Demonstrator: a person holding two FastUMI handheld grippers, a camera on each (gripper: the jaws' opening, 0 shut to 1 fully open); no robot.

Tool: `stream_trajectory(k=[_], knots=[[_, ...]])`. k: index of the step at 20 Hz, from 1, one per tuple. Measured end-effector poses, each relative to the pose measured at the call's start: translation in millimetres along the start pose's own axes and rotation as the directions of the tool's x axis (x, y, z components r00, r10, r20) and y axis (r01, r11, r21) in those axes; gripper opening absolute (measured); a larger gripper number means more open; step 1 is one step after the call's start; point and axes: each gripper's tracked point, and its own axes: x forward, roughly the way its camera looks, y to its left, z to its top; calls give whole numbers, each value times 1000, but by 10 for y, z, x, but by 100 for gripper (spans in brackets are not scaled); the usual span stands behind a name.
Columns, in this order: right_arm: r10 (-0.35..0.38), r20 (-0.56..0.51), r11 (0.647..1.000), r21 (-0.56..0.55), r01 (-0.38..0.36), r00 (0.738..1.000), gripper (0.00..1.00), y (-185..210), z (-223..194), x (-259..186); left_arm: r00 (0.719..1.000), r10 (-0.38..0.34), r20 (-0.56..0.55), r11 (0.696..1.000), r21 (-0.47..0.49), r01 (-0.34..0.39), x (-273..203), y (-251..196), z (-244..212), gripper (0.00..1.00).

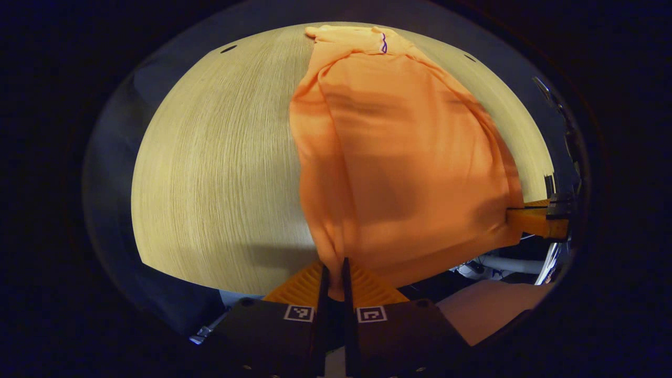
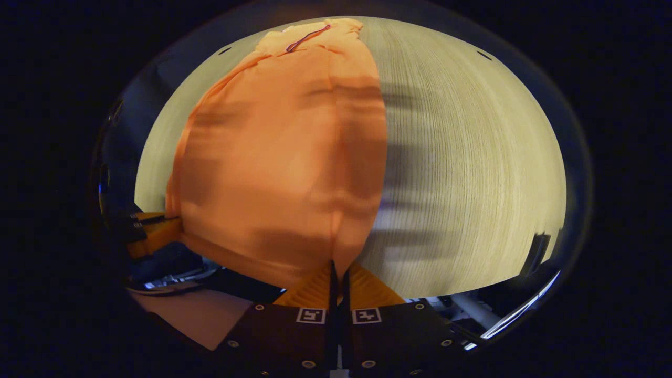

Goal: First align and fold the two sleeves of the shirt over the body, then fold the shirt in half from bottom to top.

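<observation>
With sleeves folded in, we pinch the orange shirt's (image 1: 399,157) hem in both closed grippers, left gripper (image 1: 332,273) and right gripper (image 2: 338,273), bottom-to-top fold pending

I see a pale wood-grain worktop (image 1: 210,173) with a rounded outline. An orange shirt (image 1: 399,157) lies on it, its collar end toward the far edge and its hem reaching the near edge, where it lifts off the worktop. The shirt sits right of the worktop's middle.
</observation>
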Motion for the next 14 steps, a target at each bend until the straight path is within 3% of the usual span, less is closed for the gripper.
stream_trajectory(k=[1, 5, 9, 14], knots=[[-8, 12, 1000, -5, 8, 1000, 5, -8, 15, -9, 1000, -20, 9, 1000, -13, 20, 5, -33, 46, 4], [-14, 34, 999, -38, 16, 999, 4, -4, 54, -107, 996, -86, -17, 992, -91, 84, -18, -128, 23, 4], [-5, 58, 999, -43, 8, 998, 4, 1, 154, -251, 994, -109, 6, 992, -62, 109, -136, -153, 68, 3], [10, 103, 999, -42, -5, 995, 4, -28, 409, -502, 988, -137, 76, 985, -94, 144, -251, -218, 346, 3]])
